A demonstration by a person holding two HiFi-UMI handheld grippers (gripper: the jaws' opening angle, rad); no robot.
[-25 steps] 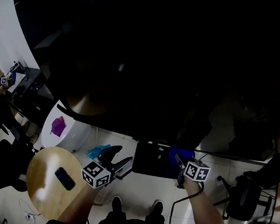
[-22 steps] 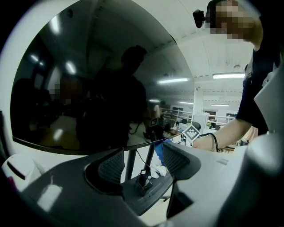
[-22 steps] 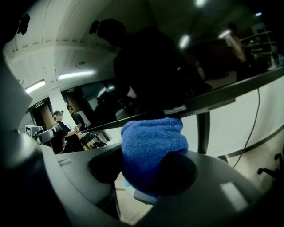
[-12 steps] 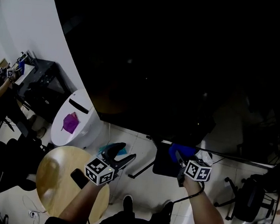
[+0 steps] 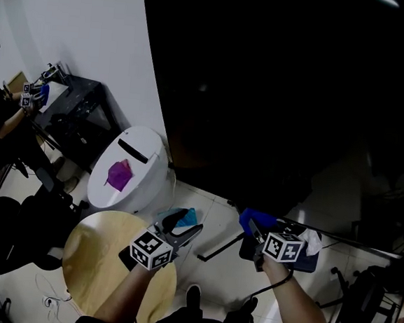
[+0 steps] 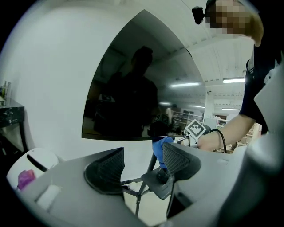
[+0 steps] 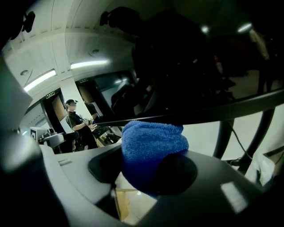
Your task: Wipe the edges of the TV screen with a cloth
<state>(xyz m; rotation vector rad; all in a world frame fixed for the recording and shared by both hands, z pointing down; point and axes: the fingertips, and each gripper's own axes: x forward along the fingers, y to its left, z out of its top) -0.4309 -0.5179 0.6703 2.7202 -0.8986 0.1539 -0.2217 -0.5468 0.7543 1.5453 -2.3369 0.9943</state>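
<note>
Cloth [image 7: 153, 142] sits pinched in right claw [image 7: 142, 170], below TV screen [image 7: 191, 66].

Left grey two-jaw gripper with marker cube [image 5: 184, 231]: jaws stood apart, gripping nothing, pointed near level. Right grey two-jaw gripper with marker cube [image 5: 253, 230]: jaws clamped on a bunched blue terry cloth [image 7: 151, 142], nose tilted down. Left forearm [image 5: 123, 294] and right forearm [image 5: 295, 306] reached forward from the bottom edge, grippers well apart.
</note>
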